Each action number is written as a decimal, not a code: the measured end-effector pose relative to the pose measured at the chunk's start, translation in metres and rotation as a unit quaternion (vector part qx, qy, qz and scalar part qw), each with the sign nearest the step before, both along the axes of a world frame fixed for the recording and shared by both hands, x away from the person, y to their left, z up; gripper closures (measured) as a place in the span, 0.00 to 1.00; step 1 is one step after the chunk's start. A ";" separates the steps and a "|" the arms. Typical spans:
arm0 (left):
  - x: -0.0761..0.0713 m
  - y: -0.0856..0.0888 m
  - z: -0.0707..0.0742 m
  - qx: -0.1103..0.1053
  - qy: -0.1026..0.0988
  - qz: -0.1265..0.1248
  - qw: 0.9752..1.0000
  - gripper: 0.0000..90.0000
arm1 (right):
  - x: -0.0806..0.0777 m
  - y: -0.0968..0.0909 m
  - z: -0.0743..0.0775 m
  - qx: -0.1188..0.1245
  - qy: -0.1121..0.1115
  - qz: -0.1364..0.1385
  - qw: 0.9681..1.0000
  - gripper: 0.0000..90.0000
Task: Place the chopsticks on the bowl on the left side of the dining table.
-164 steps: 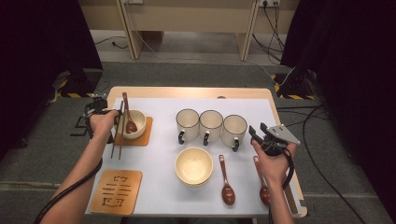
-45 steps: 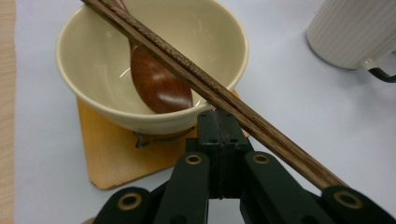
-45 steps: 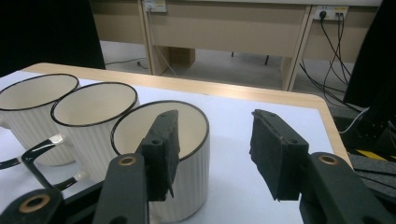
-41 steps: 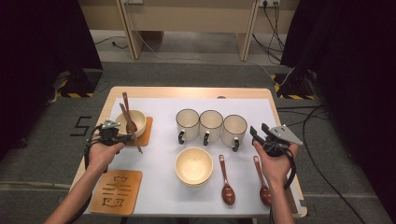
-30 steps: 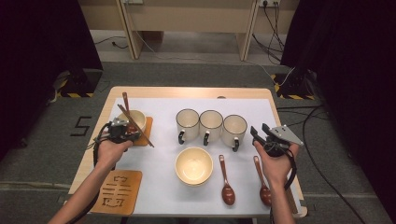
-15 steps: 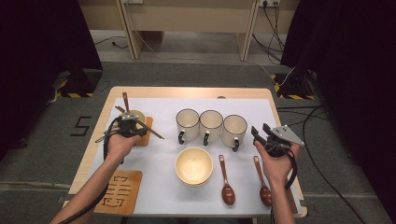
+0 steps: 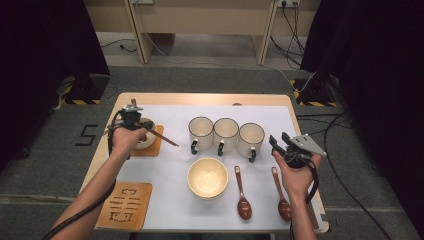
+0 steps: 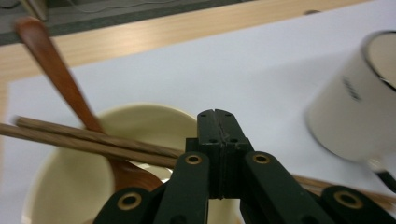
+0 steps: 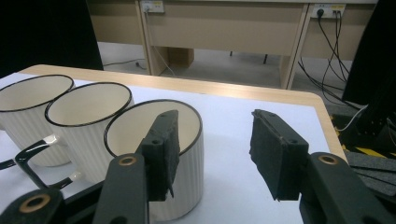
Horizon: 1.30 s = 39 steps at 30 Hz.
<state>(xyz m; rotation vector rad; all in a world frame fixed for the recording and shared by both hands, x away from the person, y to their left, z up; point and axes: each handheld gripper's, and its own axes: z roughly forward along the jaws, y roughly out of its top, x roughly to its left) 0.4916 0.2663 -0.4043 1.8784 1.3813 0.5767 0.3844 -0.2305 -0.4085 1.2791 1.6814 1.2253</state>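
The left tool (image 8: 215, 116), clenched on the chopsticks (image 8: 98, 140), held them level across the bowl (image 8: 51, 186), apparently to rest them on its rim. The right tool (image 9: 212, 149) waited released beside the bowl's neighbouring mugs (image 9: 154, 140).

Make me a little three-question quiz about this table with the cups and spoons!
1. How many mugs stand in the row?
2. True or false: the left gripper is shut on the chopsticks.
3. Which bowl has a spoon in it: A) the bowl on the coaster, or B) the empty bowl near the middle?

Key:
1. Three.
2. True; the right gripper is open and holds nothing.
3. A; two more wooden spoons lie on the table.
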 end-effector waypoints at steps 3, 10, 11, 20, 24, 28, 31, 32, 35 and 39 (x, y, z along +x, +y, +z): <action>0.014 0.005 0.001 0.028 -0.002 0.013 1.000 0.99 | 0.000 0.001 -0.001 -0.002 0.000 0.002 1.000 0.58; 0.031 0.010 -0.010 0.042 0.026 0.025 0.998 0.99 | 0.001 0.001 -0.002 -0.002 0.003 0.004 1.000 0.58; 0.032 0.011 -0.012 0.043 0.029 0.027 0.998 0.99 | 0.001 0.001 -0.002 -0.001 0.003 0.004 1.000 0.58; 0.034 0.014 -0.016 0.055 0.042 0.026 0.997 0.99 | 0.001 0.001 -0.002 -0.002 0.005 0.004 1.000 0.58; 0.034 0.016 -0.016 0.061 0.045 0.028 0.997 0.99 | 0.001 0.001 -0.002 -0.003 0.002 0.004 1.000 0.58; 0.033 0.018 -0.015 0.066 0.051 0.029 0.996 0.99 | 0.001 0.002 -0.003 -0.002 0.004 0.003 1.000 0.58; 0.032 0.020 -0.016 0.071 0.055 0.030 0.996 0.99 | 0.001 0.002 -0.002 -0.002 0.004 0.003 1.000 0.58; 0.032 0.021 -0.016 0.071 0.056 0.032 0.995 0.99 | 0.001 0.001 -0.002 -0.003 0.004 0.004 1.000 0.58; 0.030 0.023 -0.016 0.072 0.059 0.031 0.995 0.99 | 0.001 0.001 -0.002 -0.001 0.004 0.003 1.000 0.58; 0.027 0.025 -0.016 0.070 0.062 0.031 0.995 0.99 | 0.001 0.001 -0.002 -0.003 0.004 0.003 1.000 0.58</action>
